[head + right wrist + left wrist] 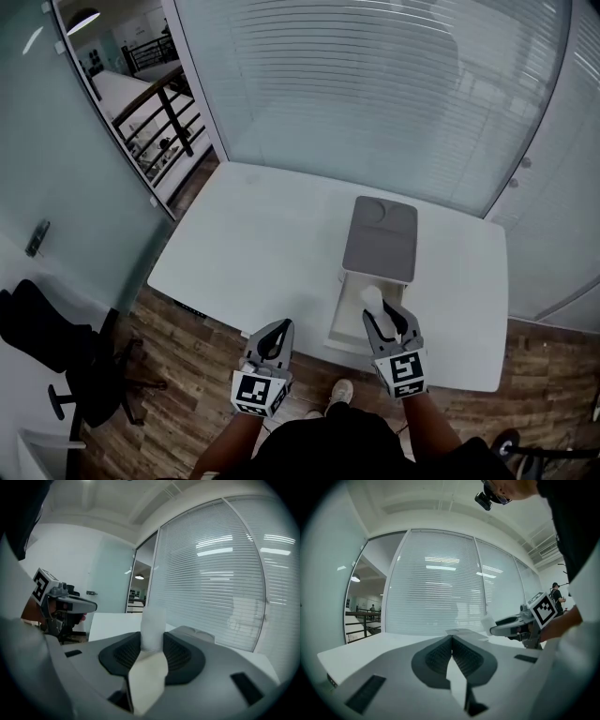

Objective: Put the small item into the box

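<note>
A white desk (262, 234) fills the middle of the head view, with a frosted, striped glass wall (375, 84) behind it. Only this view shows the box (349, 309) whole: it lies on the desk's right half, its gray lid (380, 239) over the far part and the white near part uncovered. The right gripper view catches just the lid's rounded top (197, 633) beyond the tongs. The left tongs (274, 330) hang at the desk's near edge, well left of the box. Their own view shows the ribbed pads pressed together (452, 641) with nothing between them. That view also catches the right tongs (497, 630) from the side, a marker cube (544, 610) on top. The right tongs (384, 314) are over the box's uncovered near part, clenched on the small white item (372, 298). Their own view shows the pads (180, 651) pressing both sides of this pale, upright piece (153, 627), which sticks up past the tips.
</note>
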Tool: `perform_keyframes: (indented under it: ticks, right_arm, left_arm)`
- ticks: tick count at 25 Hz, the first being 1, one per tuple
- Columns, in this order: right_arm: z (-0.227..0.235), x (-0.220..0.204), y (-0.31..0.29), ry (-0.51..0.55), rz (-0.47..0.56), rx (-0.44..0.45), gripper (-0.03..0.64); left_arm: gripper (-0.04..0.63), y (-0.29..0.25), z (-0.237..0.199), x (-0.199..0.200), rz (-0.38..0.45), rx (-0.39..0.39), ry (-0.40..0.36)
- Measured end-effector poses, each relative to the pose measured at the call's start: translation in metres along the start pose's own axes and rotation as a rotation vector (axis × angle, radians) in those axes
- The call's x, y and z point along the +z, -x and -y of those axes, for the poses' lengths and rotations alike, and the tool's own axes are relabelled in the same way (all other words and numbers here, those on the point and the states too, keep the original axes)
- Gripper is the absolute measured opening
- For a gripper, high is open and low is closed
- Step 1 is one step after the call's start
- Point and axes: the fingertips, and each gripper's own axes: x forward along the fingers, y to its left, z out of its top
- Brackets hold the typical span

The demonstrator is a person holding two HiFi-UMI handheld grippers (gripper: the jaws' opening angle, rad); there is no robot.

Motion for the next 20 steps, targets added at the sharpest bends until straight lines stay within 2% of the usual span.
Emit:
perform_keyframes:
  ticks: [4,7,10,12,15,20]
  right_arm:
    - [0.006,-0.007,-0.012,0.030,-0.028,0.018,0.155]
    - [0.006,-0.016,-0.022,0.070,-0.062,0.046,0.155]
    - [0.005,-0.031,-0.029,0.112,-0.139,0.082,0.155]
    - [0.003,-0.039,-0.036,0.094,-0.195,0.118,0.156]
    - [0.006,-0.050,-0.044,0.086,-0.273,0.132,0.156]
    - [0.014,-0.069,-0.055,0.135,-0.399,0.107,0.155]
  left_arm:
    - [0.013,-0.021,-0.003,-0.009,-0.044,-0.012,0.005]
    - [0.014,-0.039,-0.006,-0.010,-0.038,-0.018,-0.030]
    - [0.014,-0.051,-0.022,-0.005,-0.031,-0.005,-0.040]
    - [0.013,-0.061,-0.033,-0.001,-0.031,-0.010,-0.044]
    - [0.012,-0.077,-0.038,-0.002,-0.037,-0.048,-0.040]
    - [0.013,-0.101,-0.028,-0.001,-0.037,-0.153,-0.049]
